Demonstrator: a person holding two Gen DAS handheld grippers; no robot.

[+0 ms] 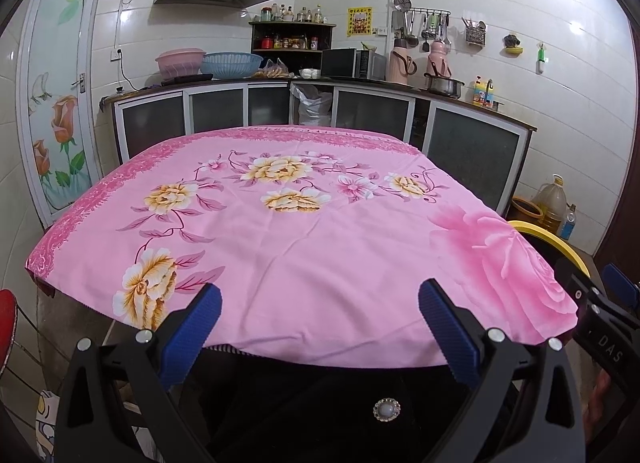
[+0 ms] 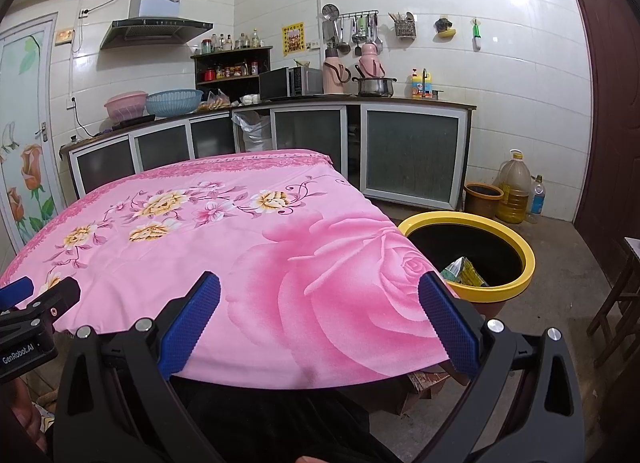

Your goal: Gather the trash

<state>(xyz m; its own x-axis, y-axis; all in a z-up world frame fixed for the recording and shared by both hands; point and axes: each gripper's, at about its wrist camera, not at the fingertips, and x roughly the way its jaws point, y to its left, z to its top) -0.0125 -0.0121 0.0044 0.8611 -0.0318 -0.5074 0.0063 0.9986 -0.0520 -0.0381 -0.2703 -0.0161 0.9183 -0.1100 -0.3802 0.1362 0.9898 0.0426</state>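
A yellow-rimmed bin (image 2: 516,239) with a black liner stands on the floor right of the table; a crumpled green-and-yellow wrapper (image 2: 464,272) lies inside it. The bin's rim (image 1: 556,241) shows past the table's right edge in the left wrist view. The table wears a pink floral cloth (image 1: 304,231) (image 2: 224,239) with no trash on it. My left gripper (image 1: 320,303) hangs open over the table's near edge, holding nothing. My right gripper (image 2: 320,299) is open too, over the near right corner, its right finger close to the bin.
Kitchen counters with cabinets (image 2: 408,151) line the far walls. A brown pot (image 2: 482,199), an oil jug (image 2: 514,191) and a bottle (image 2: 537,195) stand on the floor beyond the bin. A wooden stool (image 2: 620,303) is at right. A red chair (image 1: 8,323) sits at left.
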